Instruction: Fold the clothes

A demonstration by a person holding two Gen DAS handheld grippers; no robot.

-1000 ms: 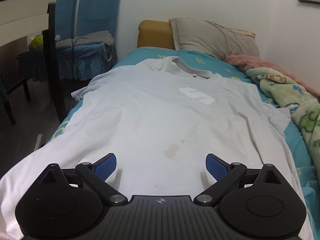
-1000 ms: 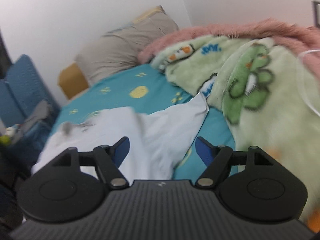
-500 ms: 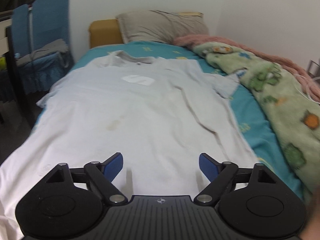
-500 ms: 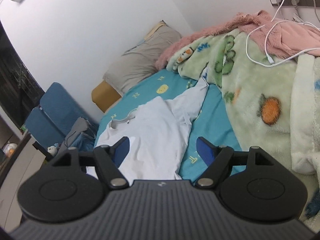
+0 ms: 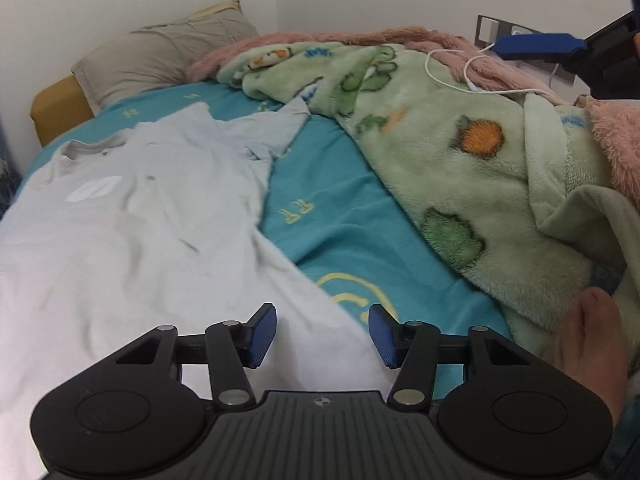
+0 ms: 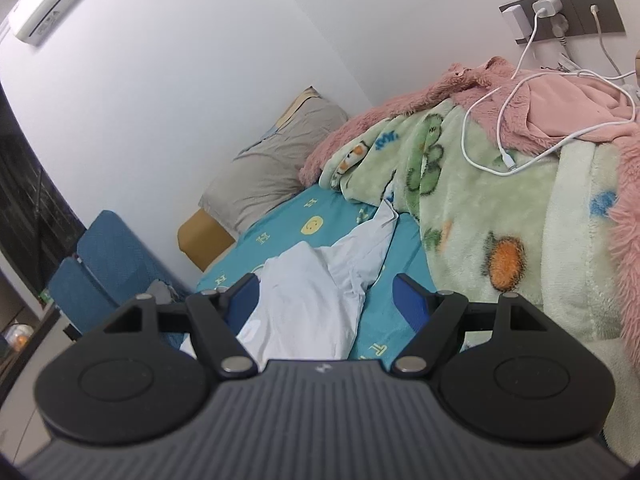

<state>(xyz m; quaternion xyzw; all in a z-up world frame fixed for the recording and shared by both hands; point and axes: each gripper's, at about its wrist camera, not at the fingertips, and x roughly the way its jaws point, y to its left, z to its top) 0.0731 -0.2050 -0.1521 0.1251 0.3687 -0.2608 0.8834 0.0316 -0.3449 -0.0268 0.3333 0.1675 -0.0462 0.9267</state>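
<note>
A pale white-blue t-shirt (image 5: 140,232) lies spread face up on the teal bed sheet (image 5: 332,208), collar toward the pillow, one sleeve reaching toward the green blanket. My left gripper (image 5: 322,334) is open and empty, low over the shirt's right hem corner. My right gripper (image 6: 326,300) is open and empty, held higher above the bed, with the shirt (image 6: 312,300) seen between its fingers. One blue finger of the right gripper (image 5: 540,46) shows at the top right of the left wrist view.
A green cartoon blanket (image 5: 480,168) and a pink fleece (image 6: 560,108) are heaped along the bed's right side, with a white charging cable (image 6: 500,148) over them. A grey pillow (image 5: 160,56) lies at the head. Blue chairs (image 6: 112,272) stand left of the bed.
The left gripper has swung from the shirt's middle hem rightward to its right hem corner. The right gripper has risen and pulled back from the sleeve. Both have stayed open.
</note>
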